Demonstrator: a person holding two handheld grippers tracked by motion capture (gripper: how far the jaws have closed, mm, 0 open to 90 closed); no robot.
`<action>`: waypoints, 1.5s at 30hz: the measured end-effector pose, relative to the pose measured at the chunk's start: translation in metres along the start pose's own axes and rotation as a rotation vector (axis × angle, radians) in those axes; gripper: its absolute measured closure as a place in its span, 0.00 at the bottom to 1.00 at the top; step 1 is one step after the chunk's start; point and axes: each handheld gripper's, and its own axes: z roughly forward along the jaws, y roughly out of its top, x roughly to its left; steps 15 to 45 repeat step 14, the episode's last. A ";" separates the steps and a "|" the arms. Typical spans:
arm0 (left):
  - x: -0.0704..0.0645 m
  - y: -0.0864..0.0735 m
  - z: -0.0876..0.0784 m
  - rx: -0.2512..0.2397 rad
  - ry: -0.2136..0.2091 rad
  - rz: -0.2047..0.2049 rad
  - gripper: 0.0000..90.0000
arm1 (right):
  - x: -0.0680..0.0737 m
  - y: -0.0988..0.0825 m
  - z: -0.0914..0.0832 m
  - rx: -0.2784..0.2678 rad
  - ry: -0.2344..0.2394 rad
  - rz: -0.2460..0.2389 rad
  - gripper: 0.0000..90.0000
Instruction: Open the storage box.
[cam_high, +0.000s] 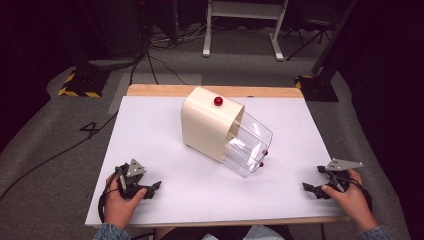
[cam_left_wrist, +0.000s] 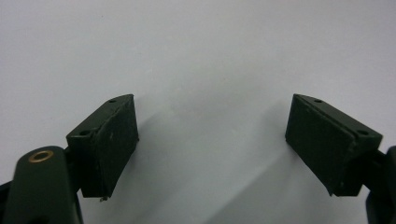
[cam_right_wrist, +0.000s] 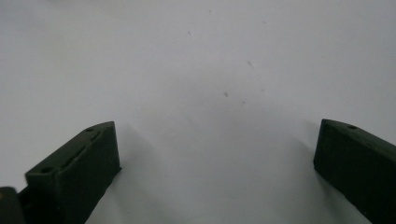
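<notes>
At the near edge of the worktop (cam_high: 165, 200), the person's sleeves are cut off by the bottom of the high view, and each hand covers much of its tool. The left hand (cam_high: 119, 204) at about 7 o'clock rests the left tongs (cam_high: 153, 189) on the white sheet; in the left gripper view the left tongs (cam_left_wrist: 212, 140) stand wide apart and released, flat black pads with nothing but bare matte white between them. The right hand (cam_high: 350, 197) at about 4 o'clock holds the right tongs (cam_high: 309, 189), pointing inward toward the middle. In the right gripper view the right tongs (cam_right_wrist: 217, 172) are likewise spread and grasping nothing, over white surface with a few faint specks; one pad is cut off by the frame edge.

Toward the centre stands the bin (cam_high: 210, 122), well apart from both tongs: a smooth cream shell with rounded corners, from which a clear plastic drawer (cam_high: 250, 145) tips out toward 4 o'clock. A glossy red knob (cam_high: 218, 101) sits on top of the shell; two smaller red spots (cam_high: 263, 157) show at the drawer's outer end, too small to make out.

Beyond 12 o'clock a strip of bare wood edges the worktop, then grey carpet (cam_high: 240, 67), cables and white legs of a frame (cam_high: 206, 30) fading into darkness.
</notes>
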 end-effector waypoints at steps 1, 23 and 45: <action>0.000 0.000 0.000 0.000 0.000 0.000 0.19 | 0.003 -0.001 0.001 -0.002 -0.018 -0.019 0.00; 0.000 0.000 0.000 0.000 -0.003 0.000 0.19 | 0.005 -0.003 0.000 -0.018 -0.033 -0.027 0.00; 0.000 0.000 0.000 0.000 -0.003 0.000 0.19 | 0.005 -0.003 0.000 -0.018 -0.033 -0.027 0.00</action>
